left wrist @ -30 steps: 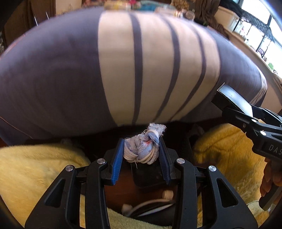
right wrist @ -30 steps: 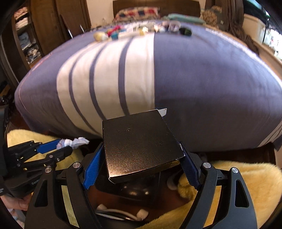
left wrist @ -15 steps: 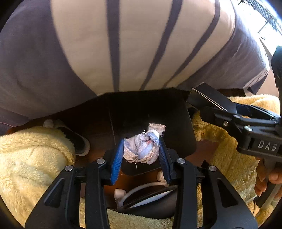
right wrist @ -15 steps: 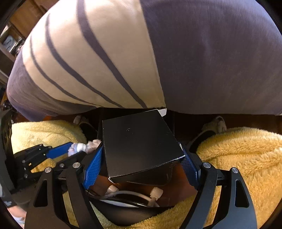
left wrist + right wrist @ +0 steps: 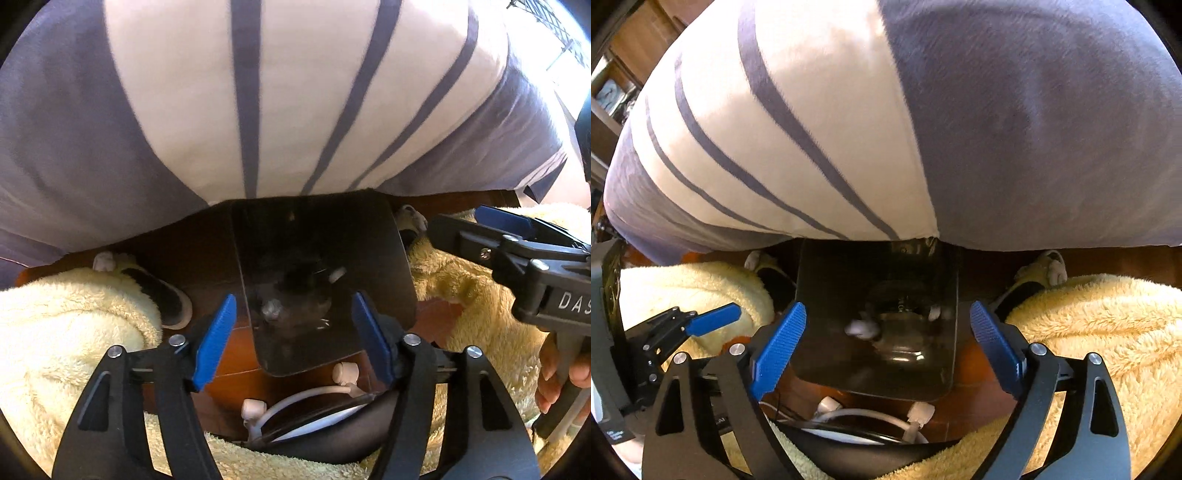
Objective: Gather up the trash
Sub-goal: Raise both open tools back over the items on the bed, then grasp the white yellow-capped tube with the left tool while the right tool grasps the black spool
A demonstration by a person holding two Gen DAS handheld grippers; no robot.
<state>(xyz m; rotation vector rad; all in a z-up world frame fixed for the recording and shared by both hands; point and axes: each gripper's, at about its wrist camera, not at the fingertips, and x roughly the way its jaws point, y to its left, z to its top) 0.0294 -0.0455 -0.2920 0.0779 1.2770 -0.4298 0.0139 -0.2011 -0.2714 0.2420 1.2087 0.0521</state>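
Note:
A black trash bin [image 5: 369, 258] stands on the floor against the bed; it also shows in the right wrist view [image 5: 820, 295]. A pale crumpled wad [image 5: 272, 309] lies inside it, seen too in the right wrist view [image 5: 862, 328], beside dark trash at the bottom. My left gripper [image 5: 295, 332] is open and empty above the bin. My right gripper [image 5: 886, 339] is open and empty above the bin; it also shows at the right of the left wrist view [image 5: 498, 236].
A bed with a purple and white striped cover [image 5: 258, 110] rises just behind the bin. Yellow fleece legs [image 5: 1089, 332] and slippers [image 5: 162, 295] flank the bin. A black pouch with white cord [image 5: 314, 424] lies below the grippers.
Both grippers opened. The wad left my left gripper and the black box left my right gripper; both dropped into the bin.

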